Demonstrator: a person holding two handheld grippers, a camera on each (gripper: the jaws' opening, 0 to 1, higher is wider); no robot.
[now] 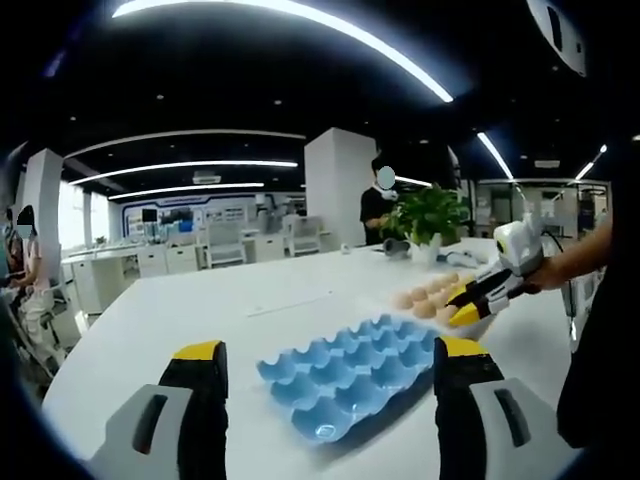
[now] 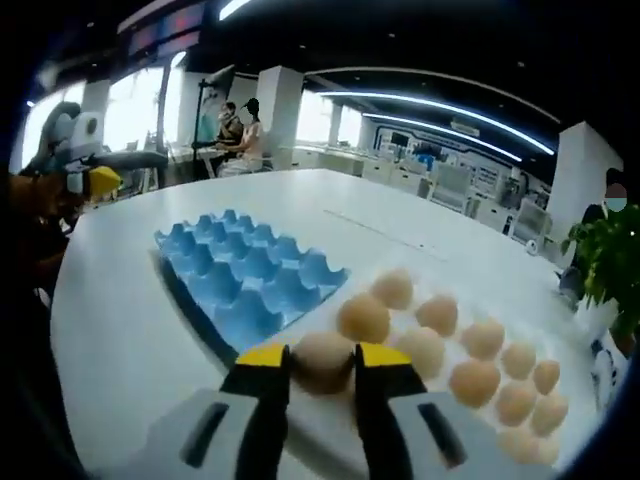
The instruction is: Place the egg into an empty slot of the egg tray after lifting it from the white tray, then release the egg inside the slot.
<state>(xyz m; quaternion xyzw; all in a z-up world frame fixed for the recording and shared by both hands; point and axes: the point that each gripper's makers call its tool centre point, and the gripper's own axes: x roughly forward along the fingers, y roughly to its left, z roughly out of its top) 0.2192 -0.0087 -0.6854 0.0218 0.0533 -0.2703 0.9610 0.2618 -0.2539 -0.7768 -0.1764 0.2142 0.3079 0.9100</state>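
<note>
Yellow-tipped right gripper (image 2: 322, 362) at the bottom of the right gripper view, jaws pinching an egg (image 2: 322, 360) at the near end of the white tray (image 2: 330, 430). More eggs (image 2: 470, 350) in rows toward the lower right. Blue egg tray (image 2: 245, 275) just beside it, left of centre, slots bare, on the white table (image 2: 110, 330). Left gripper (image 1: 325, 365) at the bottom of the left gripper view, jaws spread wide, holding nothing, blue tray between them farther off. Potted plant (image 1: 430, 215) at upper right.
</note>
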